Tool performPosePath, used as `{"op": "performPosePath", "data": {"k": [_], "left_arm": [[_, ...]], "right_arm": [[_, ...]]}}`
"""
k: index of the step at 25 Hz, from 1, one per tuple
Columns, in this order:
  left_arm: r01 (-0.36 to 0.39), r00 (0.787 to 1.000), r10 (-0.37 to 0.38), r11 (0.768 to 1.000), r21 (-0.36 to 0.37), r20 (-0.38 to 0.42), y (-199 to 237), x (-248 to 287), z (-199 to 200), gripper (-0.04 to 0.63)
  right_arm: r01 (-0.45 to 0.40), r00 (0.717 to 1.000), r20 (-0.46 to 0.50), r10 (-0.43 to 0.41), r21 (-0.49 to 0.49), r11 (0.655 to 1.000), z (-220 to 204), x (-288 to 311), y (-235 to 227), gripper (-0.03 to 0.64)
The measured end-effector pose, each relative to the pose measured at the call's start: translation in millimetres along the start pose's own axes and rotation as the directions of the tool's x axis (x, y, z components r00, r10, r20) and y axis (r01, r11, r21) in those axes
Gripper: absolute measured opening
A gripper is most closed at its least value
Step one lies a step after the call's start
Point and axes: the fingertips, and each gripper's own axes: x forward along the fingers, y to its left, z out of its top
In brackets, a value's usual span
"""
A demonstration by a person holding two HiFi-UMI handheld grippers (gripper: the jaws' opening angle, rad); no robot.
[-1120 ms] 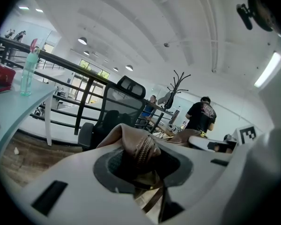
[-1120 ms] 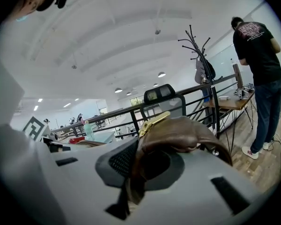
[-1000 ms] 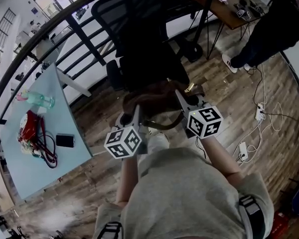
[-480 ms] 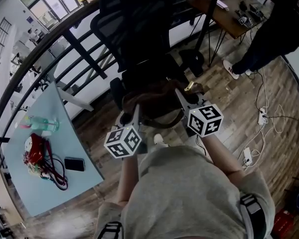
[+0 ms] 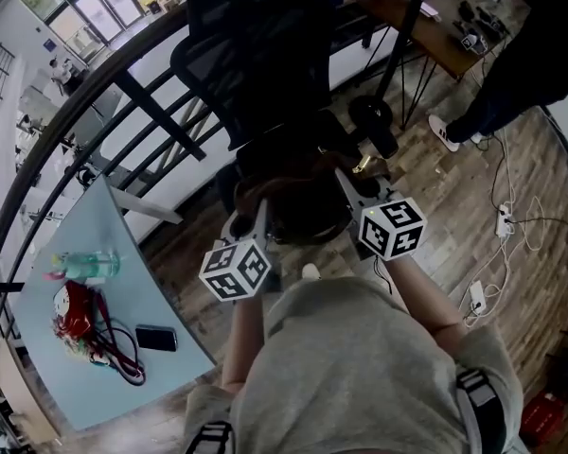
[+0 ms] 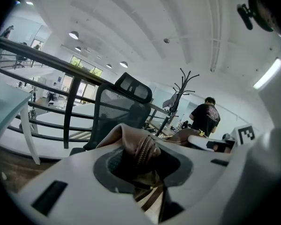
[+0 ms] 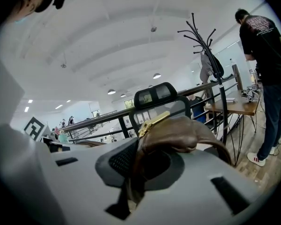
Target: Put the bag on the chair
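Note:
A brown leather bag [image 5: 301, 197] hangs in the air between my two grippers, just in front of the seat of a black mesh office chair [image 5: 265, 55]. My left gripper [image 5: 249, 221] is shut on the bag's zippered left edge [image 6: 141, 150]. My right gripper [image 5: 352, 189] is shut on the right edge by a gold clasp [image 7: 152, 122]. In both gripper views the chair's backrest [image 6: 124, 108] and headrest [image 7: 154, 95] stand straight ahead beyond the bag [image 7: 182, 134]. The chair's seat is mostly hidden under the bag.
A dark railing [image 5: 95, 93] runs behind the chair. At the lower left is a pale blue table [image 5: 85, 348] with a bottle, a red item, cables and a phone. A person [image 5: 525, 41] stands at a wooden desk at the upper right. Cables and a power strip [image 5: 478, 296] lie on the wood floor.
I have moved forward with the bag toward the chair; the chair now looms closer. The blue table has slid down and to the right in the head view. Both grips are unchanged.

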Motion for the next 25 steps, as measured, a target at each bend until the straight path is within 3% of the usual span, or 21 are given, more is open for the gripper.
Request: {"op": "performPosePath", "data": {"k": [14,25], "left_arm": [[-0.003,1.000,0.003,1.000,-0.004,-0.029,24,38,9,0.094],[-0.055,0.996,0.052,0.997,-0.050,-0.072,46,101,-8,0.094]], "right_arm": [[0.011,1.000,-0.016,-0.011,0.009,1.000,1,44,-17,0.024],[-0.022,0.996,-0.090,0.025,0.031,0.999,-17,100,-65,0.025]]}}
